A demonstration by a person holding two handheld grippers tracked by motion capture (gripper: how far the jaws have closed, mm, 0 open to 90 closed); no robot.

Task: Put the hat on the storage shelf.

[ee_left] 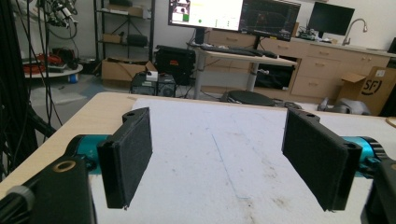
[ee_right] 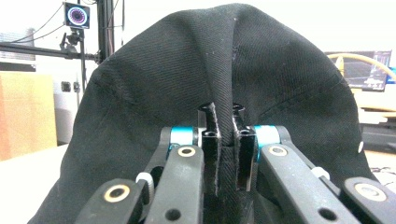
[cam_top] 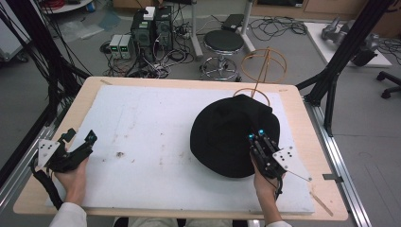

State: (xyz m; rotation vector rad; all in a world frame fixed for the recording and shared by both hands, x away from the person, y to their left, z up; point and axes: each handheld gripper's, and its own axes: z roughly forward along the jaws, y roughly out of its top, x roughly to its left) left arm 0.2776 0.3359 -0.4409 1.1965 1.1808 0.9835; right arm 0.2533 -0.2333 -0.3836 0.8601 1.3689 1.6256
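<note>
Starting at your near edge, the white mat [cam_top: 156, 142] covers most of the wooden table [cam_top: 302, 109], with a bare strip of wood around it. Your left gripper [cam_top: 78, 138] sits near the mat's left edge, low and close to you; its jaws stand wide apart with nothing between the pads [ee_left: 128, 156], and the mat ahead of them lies open all the way to the table's far edge.

Your right gripper [cam_top: 255, 135] is over the right half of the mat, near the front. Its jaws are pinched together on a fold of the black hat [cam_top: 227, 132], and in the right gripper view the cloth [ee_right: 224, 70] rises from between the pads like a tent. The hat itself rests on the mat's right half, its far rim touching the base of the wire hat stand [cam_top: 262, 66] at the table's far edge. Between hat and left gripper, the mat is free. Beyond the table stand a stool [cam_top: 223, 42] and cables on the floor.
</note>
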